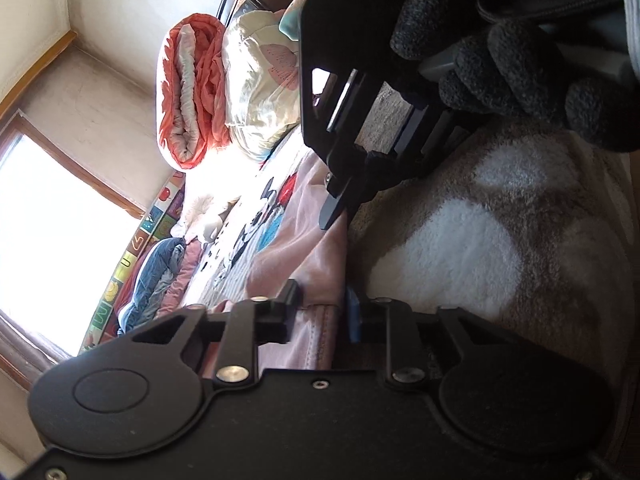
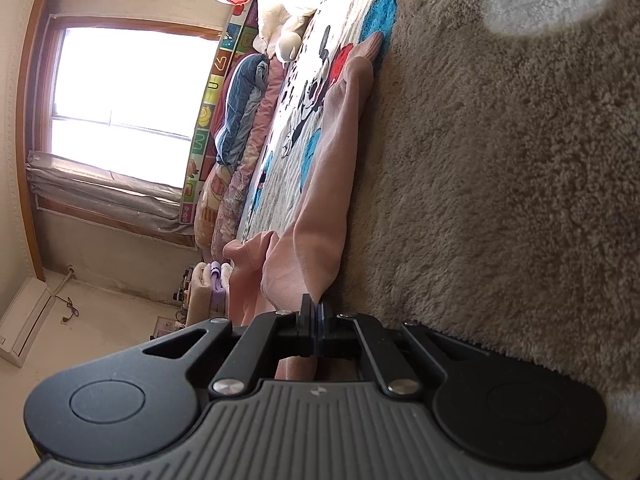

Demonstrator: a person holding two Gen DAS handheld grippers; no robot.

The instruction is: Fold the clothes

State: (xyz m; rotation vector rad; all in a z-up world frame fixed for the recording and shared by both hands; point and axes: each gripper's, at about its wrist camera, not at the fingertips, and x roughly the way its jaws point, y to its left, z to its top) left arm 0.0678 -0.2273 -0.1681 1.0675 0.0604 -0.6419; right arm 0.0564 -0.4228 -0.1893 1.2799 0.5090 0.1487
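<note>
A pink garment (image 2: 320,184) of soft knit lies stretched in a long narrow band along the edge where the cartoon blanket (image 2: 304,92) meets the beige rug (image 2: 500,184). Its ribbed cuff (image 2: 372,46) points to the far end; another ribbed hem (image 2: 240,252) curls up nearer, left.

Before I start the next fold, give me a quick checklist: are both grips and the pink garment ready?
1. Right gripper shut on the pink garment edge: ok.
2. Left gripper pinching the garment: ok.
3. Garment smooth: not ok, bunched beside the right gripper.
4. Far cuff lying free on the cartoon blanket: ok.
5. Folding room on the fluffy blanket: cannot tell, only part shows.
</note>
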